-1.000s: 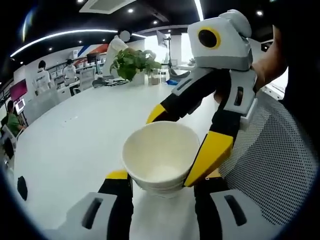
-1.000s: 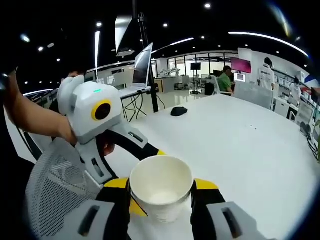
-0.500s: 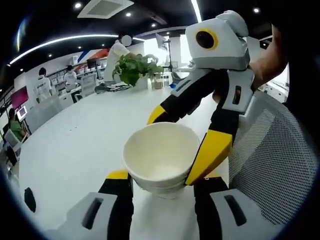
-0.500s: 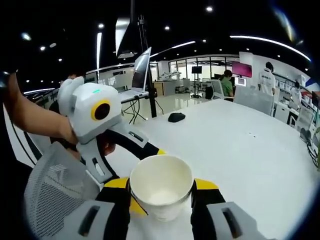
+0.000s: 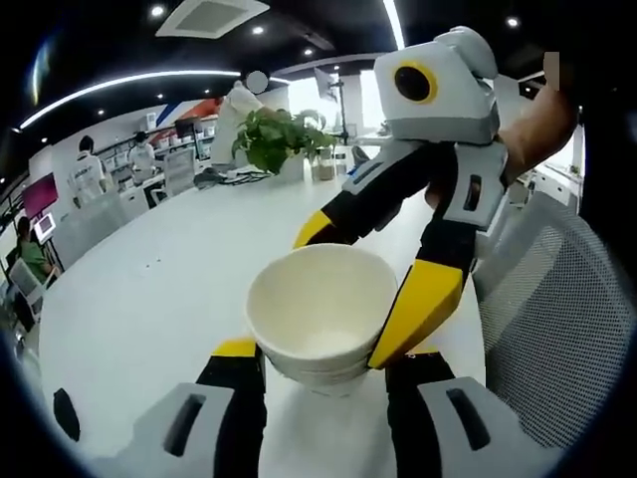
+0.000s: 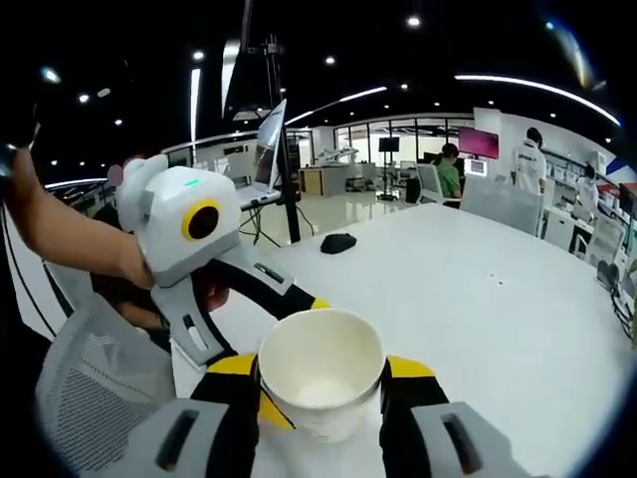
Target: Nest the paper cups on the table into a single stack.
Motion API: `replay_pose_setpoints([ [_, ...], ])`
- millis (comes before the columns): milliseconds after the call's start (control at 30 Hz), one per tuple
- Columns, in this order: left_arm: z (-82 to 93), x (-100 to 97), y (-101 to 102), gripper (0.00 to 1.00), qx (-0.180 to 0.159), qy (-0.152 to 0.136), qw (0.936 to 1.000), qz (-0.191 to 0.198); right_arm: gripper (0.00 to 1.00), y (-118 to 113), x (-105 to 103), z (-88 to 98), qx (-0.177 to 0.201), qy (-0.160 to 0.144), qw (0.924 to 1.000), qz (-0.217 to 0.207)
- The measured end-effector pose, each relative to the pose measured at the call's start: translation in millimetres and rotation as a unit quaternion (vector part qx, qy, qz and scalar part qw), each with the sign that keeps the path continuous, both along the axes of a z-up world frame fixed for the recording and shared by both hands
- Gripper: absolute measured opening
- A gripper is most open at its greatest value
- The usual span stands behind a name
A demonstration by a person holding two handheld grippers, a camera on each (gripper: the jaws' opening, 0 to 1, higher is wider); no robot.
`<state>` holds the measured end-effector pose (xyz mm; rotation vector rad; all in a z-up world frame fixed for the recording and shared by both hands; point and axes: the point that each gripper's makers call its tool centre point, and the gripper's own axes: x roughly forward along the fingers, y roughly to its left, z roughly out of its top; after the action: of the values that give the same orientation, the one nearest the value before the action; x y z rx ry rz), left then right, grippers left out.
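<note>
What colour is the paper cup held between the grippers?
Plain white paper cup, inside and out; clearest in the left gripper view.

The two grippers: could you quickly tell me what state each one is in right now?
Left gripper: shut on the paper cup stack.
Right gripper: shut on the same paper cup stack.

Right tool point(image 6: 320, 383) and left tool point(image 6: 274, 329) both clamp a white paper cup point(image 6: 320, 380).
</note>
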<state>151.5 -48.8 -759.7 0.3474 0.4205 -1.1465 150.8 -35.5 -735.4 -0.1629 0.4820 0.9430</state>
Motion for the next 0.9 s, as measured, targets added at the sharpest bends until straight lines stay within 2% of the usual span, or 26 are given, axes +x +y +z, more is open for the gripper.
replay_pose_setpoints([
  [233,1.0,23.4,0.3,0.45,0.006,-0.007,0.9999,0.007,0.47,-0.1,27.2,-1.1,0.010,-0.006,0.9999,-0.008],
  [367,-5.0,40.0,1.9,0.45,0.004,-0.001,0.9999,0.015,0.47,0.3,38.7,-1.8,0.016,-0.006,0.9998,-0.013],
  [500,-7.2,43.8,0.3,0.45,0.013,-0.001,0.9998,0.016,0.48,-0.6,47.9,-7.7,0.018,-0.003,0.9997,-0.015],
  [600,-15.0,50.5,5.0,0.45,0.023,0.000,0.9996,0.015,0.48,0.9,52.7,-12.1,0.018,0.003,0.9997,-0.015],
  [900,-26.6,53.9,9.2,0.45,0.037,0.005,0.9992,0.014,0.48,1.8,54.2,-17.6,0.007,0.012,0.9998,-0.017],
])
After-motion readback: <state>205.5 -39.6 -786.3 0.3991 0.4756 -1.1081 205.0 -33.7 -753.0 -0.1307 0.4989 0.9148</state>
